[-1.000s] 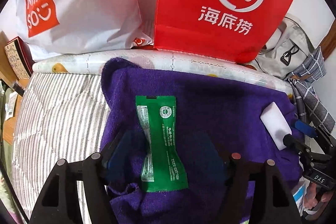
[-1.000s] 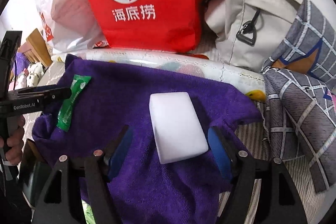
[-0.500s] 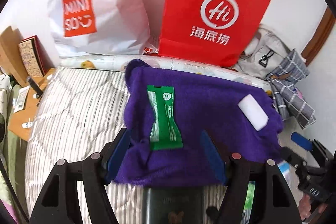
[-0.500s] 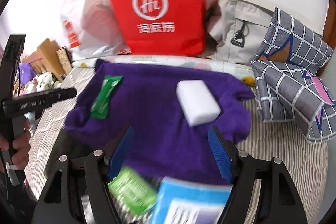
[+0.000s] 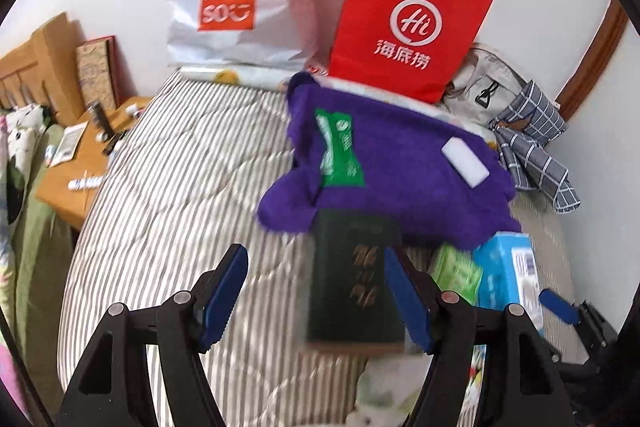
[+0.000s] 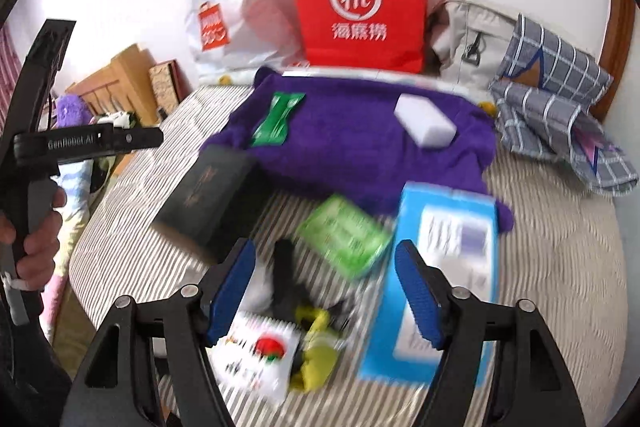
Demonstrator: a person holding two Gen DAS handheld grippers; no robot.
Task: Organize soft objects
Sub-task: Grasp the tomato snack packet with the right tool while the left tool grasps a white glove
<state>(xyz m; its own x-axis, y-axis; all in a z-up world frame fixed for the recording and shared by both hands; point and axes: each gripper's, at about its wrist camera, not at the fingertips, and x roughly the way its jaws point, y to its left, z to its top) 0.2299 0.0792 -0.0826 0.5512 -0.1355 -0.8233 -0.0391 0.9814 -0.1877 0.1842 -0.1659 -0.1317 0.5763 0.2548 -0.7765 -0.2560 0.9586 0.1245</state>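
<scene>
Both tongs are spread and empty: the left tongs (image 5: 316, 291) hang over the striped bed (image 5: 168, 195) with a dark book (image 5: 354, 283) lying below and between the pads, untouched; the right tongs (image 6: 324, 291), whose jaws have just been closing a little, pinch nothing and hover above mixed clutter.

The soft things lie further off on the bed: a purple towel (image 5: 400, 179) with a green packet (image 5: 340, 151) and a white sponge (image 5: 464, 161) resting on it. Judged from this, a new item is being sought. The choice is best made slowly, as both views are blurred, and only a soft item should be taken, approached from above with the pads either side of it.

Only the right view shows a yellow-green object (image 6: 316, 351), a white card (image 6: 256, 359) and the hand (image 6: 36, 227) on the left handle. The side table (image 5: 80, 163) is seen clearly only from the left.
</scene>
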